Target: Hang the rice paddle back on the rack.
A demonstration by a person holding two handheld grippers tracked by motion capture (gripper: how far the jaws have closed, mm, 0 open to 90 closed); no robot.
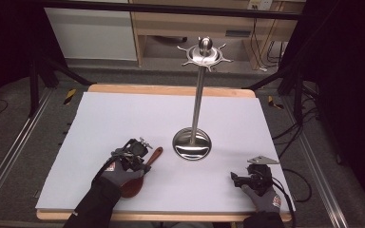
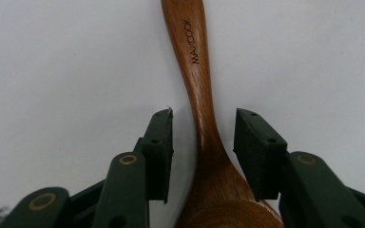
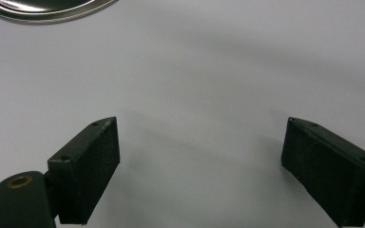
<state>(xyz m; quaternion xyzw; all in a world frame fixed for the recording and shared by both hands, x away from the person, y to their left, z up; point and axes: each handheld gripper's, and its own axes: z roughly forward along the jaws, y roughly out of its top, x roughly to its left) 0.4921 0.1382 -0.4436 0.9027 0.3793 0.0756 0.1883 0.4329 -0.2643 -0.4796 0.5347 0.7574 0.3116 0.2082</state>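
Observation:
A brown wooden spoon [image 1: 155, 155] lies on the white table cover [image 1: 123, 114] at the front left, its handle pointing toward the far right. My left gripper [image 1: 142, 164] hangs over the spoon's neck. In the left gripper view the spoon [image 2: 192, 61] runs up between the jaws, and my left gripper [image 2: 203, 137] is open with a gap on each side of the wood. At the front right, my right gripper [image 1: 235, 179] rests low over the cover. It [image 3: 199, 147] stands wide open with bare white surface between the jaws.
A steel utensil stand [image 1: 192, 145] with a round base, a tall pole and a hooked top ring [image 1: 204, 53] rises at the table's middle. Its base rim [image 3: 47, 9] lies just ahead of my right gripper. Wooden table edges frame the cover.

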